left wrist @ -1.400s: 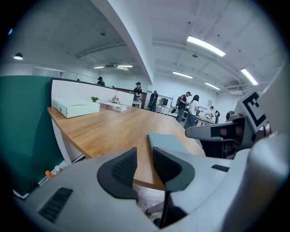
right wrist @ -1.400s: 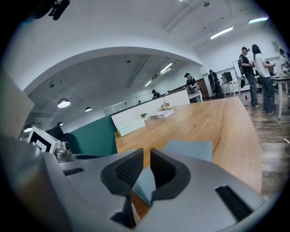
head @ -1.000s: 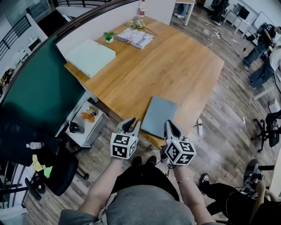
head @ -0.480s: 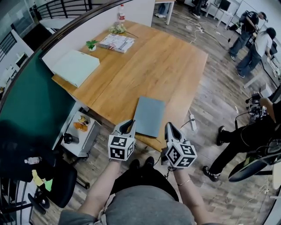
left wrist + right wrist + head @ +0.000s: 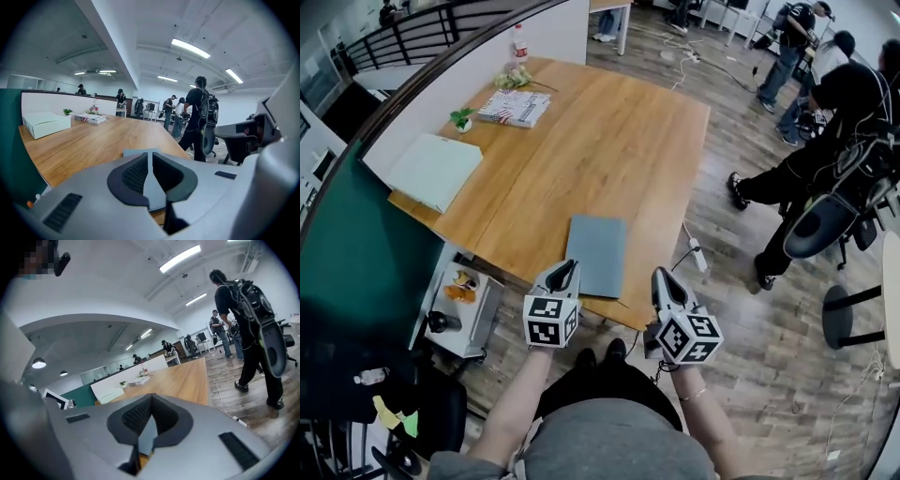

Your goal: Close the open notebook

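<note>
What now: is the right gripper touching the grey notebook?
Apart. Head view shows bare table between the right gripper and the notebook; its jaws are shut, empty.

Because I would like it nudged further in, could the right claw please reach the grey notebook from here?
Probably yes: the grey notebook lies closed at the near edge of the table, just left of the right claw, with nothing between them. The claw is shut and empty.
</note>
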`<act>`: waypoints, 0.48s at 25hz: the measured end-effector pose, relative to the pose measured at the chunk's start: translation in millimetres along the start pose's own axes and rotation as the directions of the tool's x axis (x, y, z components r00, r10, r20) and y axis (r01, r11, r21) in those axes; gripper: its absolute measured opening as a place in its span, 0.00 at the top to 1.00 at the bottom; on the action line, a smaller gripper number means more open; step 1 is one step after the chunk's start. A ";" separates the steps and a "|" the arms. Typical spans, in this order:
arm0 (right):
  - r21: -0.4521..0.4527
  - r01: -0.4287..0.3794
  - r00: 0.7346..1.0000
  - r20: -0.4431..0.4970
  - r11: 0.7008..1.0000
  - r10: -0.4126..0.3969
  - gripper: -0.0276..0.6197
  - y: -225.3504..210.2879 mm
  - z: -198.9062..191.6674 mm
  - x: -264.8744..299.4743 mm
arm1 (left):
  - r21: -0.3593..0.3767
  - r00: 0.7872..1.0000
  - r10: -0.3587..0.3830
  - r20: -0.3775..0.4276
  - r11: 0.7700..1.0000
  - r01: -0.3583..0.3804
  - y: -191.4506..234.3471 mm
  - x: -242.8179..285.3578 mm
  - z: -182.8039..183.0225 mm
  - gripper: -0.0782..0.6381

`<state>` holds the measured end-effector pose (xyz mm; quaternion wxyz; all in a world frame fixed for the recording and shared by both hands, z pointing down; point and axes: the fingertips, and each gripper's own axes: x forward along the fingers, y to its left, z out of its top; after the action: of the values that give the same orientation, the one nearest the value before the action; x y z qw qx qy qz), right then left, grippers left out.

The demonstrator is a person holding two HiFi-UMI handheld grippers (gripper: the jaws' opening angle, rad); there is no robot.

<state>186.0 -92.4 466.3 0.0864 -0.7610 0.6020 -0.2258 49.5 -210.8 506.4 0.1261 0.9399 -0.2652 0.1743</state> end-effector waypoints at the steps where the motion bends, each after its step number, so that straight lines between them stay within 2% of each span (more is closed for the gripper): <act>1: 0.003 0.008 1.000 0.003 1.000 -0.008 0.95 -3.1 1.3 -2.1 | 0.000 1.000 -0.003 0.000 1.000 0.003 -1.2 1.8 0.8 0.83; 12: 0.015 0.063 0.998 0.029 0.998 -0.064 0.95 -24.7 11.4 -8.7 | 0.005 1.000 -0.021 -0.005 1.000 0.021 -5.8 15.4 5.6 0.83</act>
<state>211.2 -79.3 464.2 0.0934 -0.7823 0.5746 -0.2217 66.4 -214.8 506.5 0.1264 0.9424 -0.2547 0.1762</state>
